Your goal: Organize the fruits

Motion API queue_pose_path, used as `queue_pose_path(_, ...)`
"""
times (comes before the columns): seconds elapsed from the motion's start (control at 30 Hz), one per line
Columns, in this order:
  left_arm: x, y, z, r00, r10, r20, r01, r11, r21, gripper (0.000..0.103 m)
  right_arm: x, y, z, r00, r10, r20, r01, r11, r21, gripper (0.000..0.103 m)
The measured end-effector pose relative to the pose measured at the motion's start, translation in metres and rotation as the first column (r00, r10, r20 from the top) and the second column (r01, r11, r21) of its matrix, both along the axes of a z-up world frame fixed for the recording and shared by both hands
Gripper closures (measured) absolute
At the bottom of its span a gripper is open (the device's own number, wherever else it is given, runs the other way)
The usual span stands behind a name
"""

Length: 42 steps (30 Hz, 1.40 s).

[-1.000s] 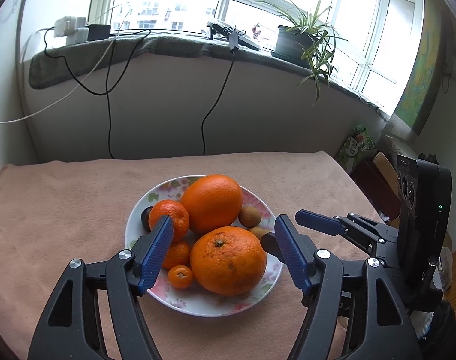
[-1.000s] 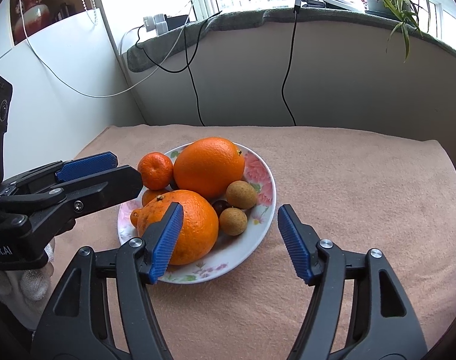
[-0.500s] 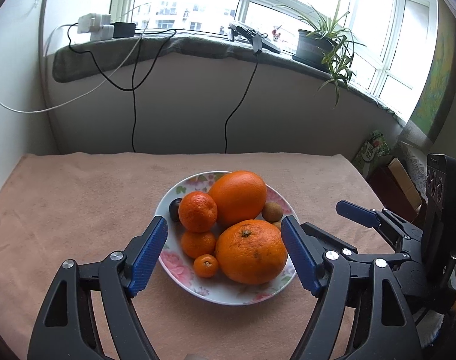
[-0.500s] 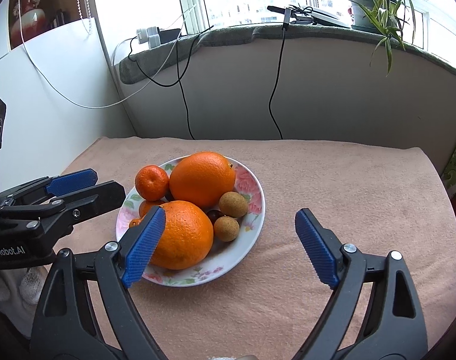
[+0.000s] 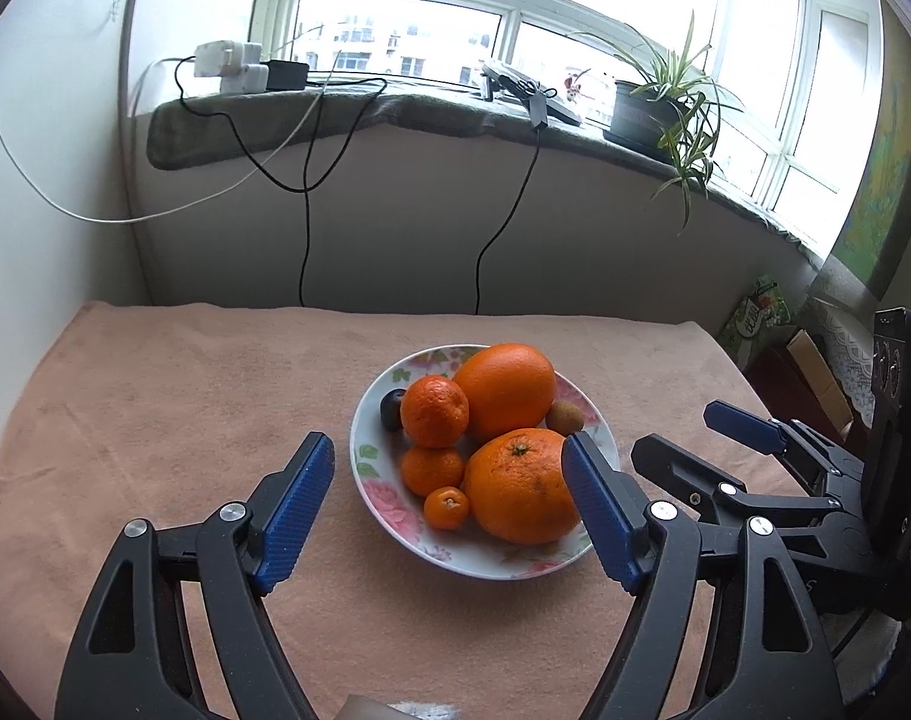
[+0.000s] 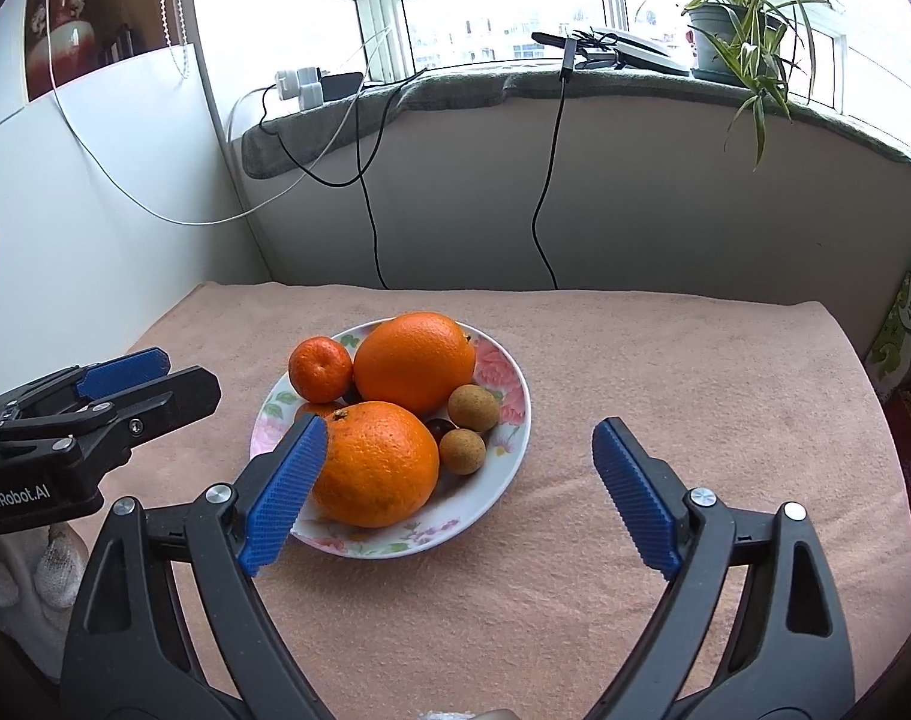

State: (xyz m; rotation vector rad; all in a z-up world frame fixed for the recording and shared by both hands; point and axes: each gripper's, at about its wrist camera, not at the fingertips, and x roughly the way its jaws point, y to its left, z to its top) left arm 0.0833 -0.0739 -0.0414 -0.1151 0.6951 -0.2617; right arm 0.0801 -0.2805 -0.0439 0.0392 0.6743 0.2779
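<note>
A floral plate sits on the pink-clothed table. It holds two big oranges, a mandarin, two smaller mandarins, a dark plum and brown longans. My left gripper is open and empty, just short of the plate's near rim. My right gripper is open and empty, in front of the plate; its left finger overlaps the near orange in view. Each gripper shows in the other's view.
The pink cloth covers the table, with walls behind and at the left. Cables hang from the window sill, which bears a potted plant. Boxes and bags stand off the table's right edge.
Both grippers have drawn back and up from the plate, which now looks smaller and farther. The left gripper no longer straddles the near orange. The fruit has not moved.
</note>
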Motion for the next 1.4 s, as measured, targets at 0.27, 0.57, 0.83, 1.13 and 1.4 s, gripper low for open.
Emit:
queue_pose_path(0.27,-0.019,0.003,0.009,1.000,0.005,0.024,-0.005,1.000,0.008,0.024,-0.018,0.006,0.011,0.999,0.008,0.031,-0.008,1.000,0.005,0.011)
queue_pose_path(0.57,-0.038,0.008,0.010,0.999,0.024,0.029,-0.024,1.000,0.008,0.024,-0.032,0.009,0.018,0.999,0.010,0.052,-0.011,1.000,0.006,0.010)
queue_pose_path(0.83,-0.050,0.012,0.009,0.999,0.038,0.029,-0.038,0.999,0.011,0.024,-0.042,0.008,0.017,0.999,-0.002,0.049,0.002,1.000,0.005,0.010)
queue_pose_path(1.13,-0.056,0.016,0.011,0.998,0.055,0.034,-0.055,0.998,0.007,0.022,-0.042,0.010,0.016,0.999,0.001,0.044,-0.001,1.000,0.007,0.010)
queue_pose_path(1.4,-0.055,0.015,0.011,0.998,0.053,0.033,-0.053,0.999,0.012,0.021,-0.042,0.010,0.015,0.999,0.001,0.043,-0.002,1.000,0.011,0.010)
